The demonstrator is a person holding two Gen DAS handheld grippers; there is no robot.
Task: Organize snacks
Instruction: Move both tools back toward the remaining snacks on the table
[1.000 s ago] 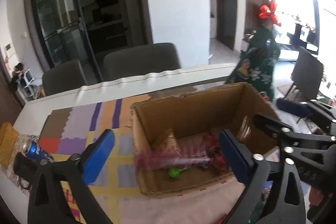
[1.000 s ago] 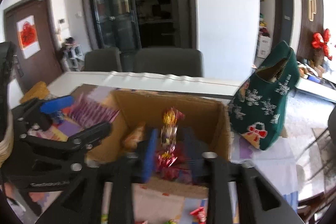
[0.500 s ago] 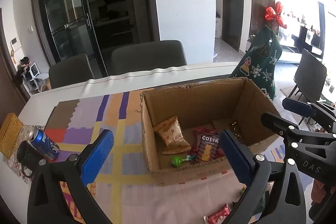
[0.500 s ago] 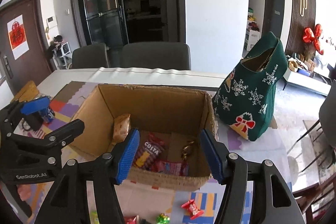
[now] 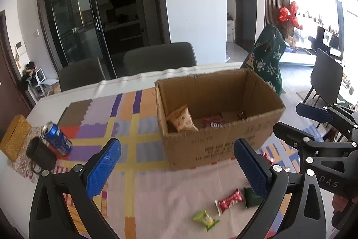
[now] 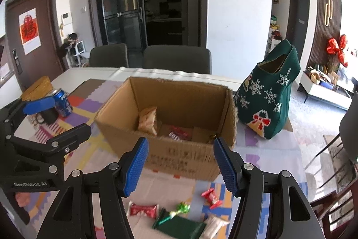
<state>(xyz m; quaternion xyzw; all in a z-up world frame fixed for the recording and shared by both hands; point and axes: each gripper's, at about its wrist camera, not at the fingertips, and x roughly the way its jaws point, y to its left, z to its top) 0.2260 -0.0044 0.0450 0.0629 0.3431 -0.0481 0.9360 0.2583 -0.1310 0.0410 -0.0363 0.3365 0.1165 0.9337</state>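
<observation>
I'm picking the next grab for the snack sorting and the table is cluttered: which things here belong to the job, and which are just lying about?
Part of the job:
- cardboard box, some snacks already inside
- red candy
- second red candy
- green lollipop
- dark green packet
- green candy

Just lying about:
- blue soda can
- dark mug
- green knitted bag
- yellow box

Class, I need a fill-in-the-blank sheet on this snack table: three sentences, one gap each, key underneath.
1. The cardboard box already holds an orange packet and a ____ one.
2. The blue can stands beside a black ____.
3. The green stocking-shaped bag carries a red ____ motif.

Missing words: red; mug; bow
</observation>
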